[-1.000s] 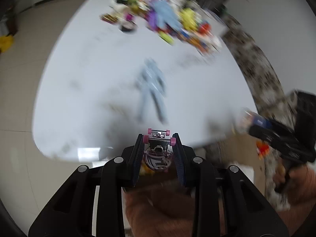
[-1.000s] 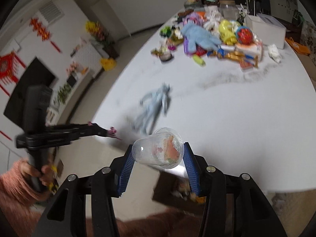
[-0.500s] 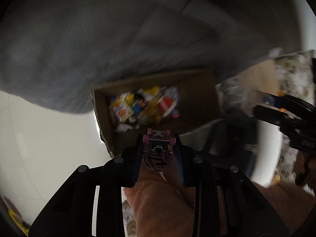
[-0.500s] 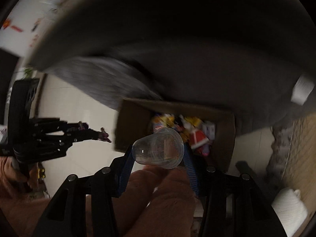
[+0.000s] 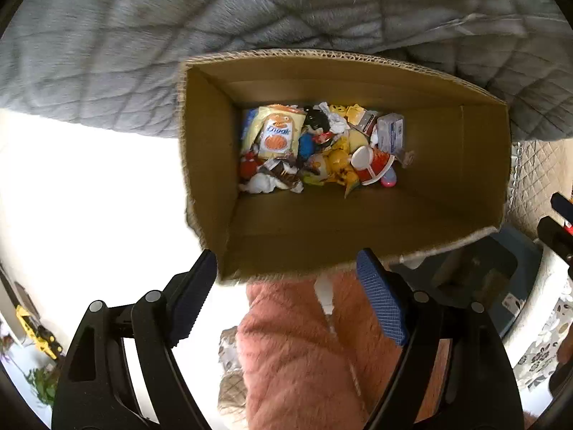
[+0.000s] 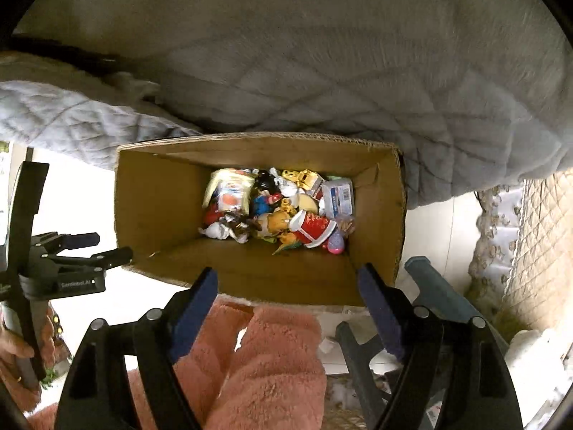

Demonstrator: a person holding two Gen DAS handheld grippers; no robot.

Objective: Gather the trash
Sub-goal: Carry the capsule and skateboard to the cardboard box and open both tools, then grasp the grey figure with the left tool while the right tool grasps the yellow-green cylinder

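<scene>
A brown cardboard box (image 5: pixel 462 165) stands on the floor below both grippers, and it also shows in the right wrist view (image 6: pixel 157 208). Its bottom holds a heap of trash (image 5: pixel 318 150): wrappers, a red cup (image 6: pixel 313 229), small toys, a blue-white packet (image 6: pixel 338 197). My left gripper (image 5: pixel 286 279) is open and empty above the box's near wall. My right gripper (image 6: pixel 288 286) is open and empty above the near wall too. The left gripper shows side-on at the left of the right wrist view (image 6: pixel 93 251).
A grey quilted cloth (image 5: pixel 179 36) hangs over the box's far side. Pink fleece legs (image 6: pixel 258 365) sit under the grippers. A grey-blue stool (image 6: pixel 429 297) stands right of the box. White floor tiles (image 5: pixel 89 197) lie to the left.
Both grippers swung from the tabletop down to the box. The left let go of the small skateboard and the right let go of the clear cup; both jaws are now wide open.
</scene>
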